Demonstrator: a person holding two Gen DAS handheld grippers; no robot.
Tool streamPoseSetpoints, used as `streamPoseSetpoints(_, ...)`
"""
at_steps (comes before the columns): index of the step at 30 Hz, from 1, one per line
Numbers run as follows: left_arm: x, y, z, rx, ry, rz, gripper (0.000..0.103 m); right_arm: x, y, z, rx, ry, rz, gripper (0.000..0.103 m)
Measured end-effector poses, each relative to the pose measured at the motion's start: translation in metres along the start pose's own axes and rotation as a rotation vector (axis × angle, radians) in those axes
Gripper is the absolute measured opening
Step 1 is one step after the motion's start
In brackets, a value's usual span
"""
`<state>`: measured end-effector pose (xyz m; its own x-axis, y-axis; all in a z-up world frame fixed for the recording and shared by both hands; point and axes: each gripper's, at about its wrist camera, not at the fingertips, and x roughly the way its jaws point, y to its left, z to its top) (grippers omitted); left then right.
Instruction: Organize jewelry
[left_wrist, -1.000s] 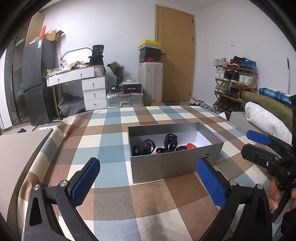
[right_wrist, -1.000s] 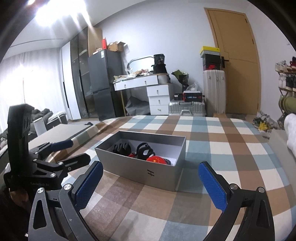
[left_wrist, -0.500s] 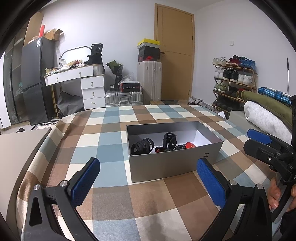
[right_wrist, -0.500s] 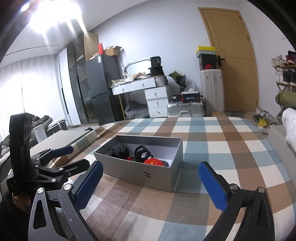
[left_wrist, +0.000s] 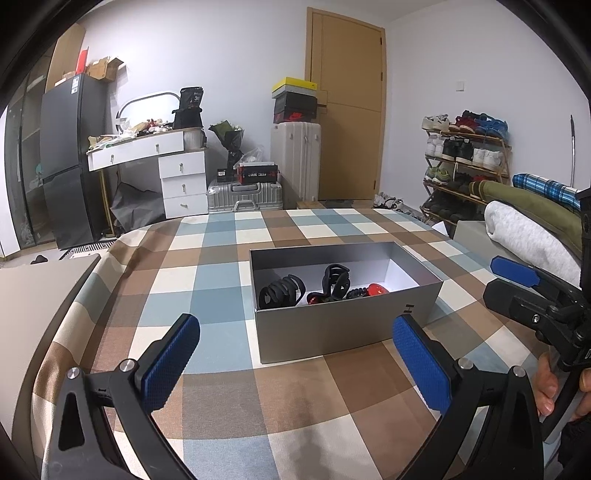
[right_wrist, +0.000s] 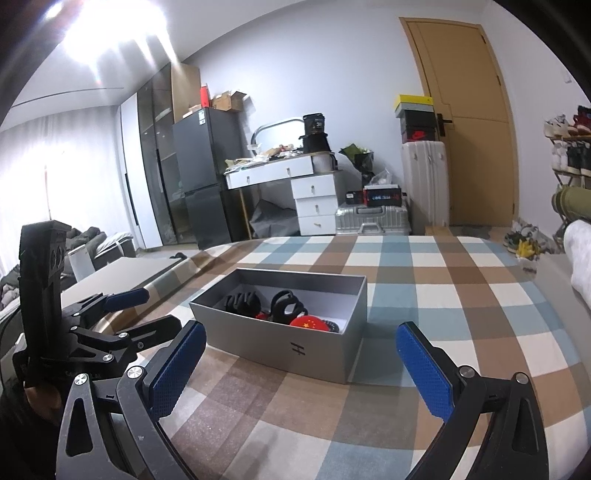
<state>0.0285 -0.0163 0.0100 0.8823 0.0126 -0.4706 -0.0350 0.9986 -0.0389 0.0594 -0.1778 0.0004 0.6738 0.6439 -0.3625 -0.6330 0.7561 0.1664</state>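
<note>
Two black hair claws (left_wrist: 282, 296) and one red piece (left_wrist: 377, 289) lie in one grey box (left_wrist: 347, 326); both grippers' jaws gape wide, empty.

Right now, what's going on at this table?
A person holds both grippers open and empty above the checked tablecloth, short of the open grey box. The left gripper and right gripper touch nothing. Inside the box lie two black claw clips, a red piece and dark beads.

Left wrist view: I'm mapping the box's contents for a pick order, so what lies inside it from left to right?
Inside the grey box: ribbed black hair clip → upright black claw clip → dark beaded piece → red item.
</note>
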Motion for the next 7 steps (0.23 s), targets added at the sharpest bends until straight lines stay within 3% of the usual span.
streamPoseSetpoints(7, -0.0002, 0.0016, -0.0004, -0.012, -0.005, -0.004, 0.102, -0.0009, 0.0001, 0.0, -0.002, 0.001, 0.001, 0.103)
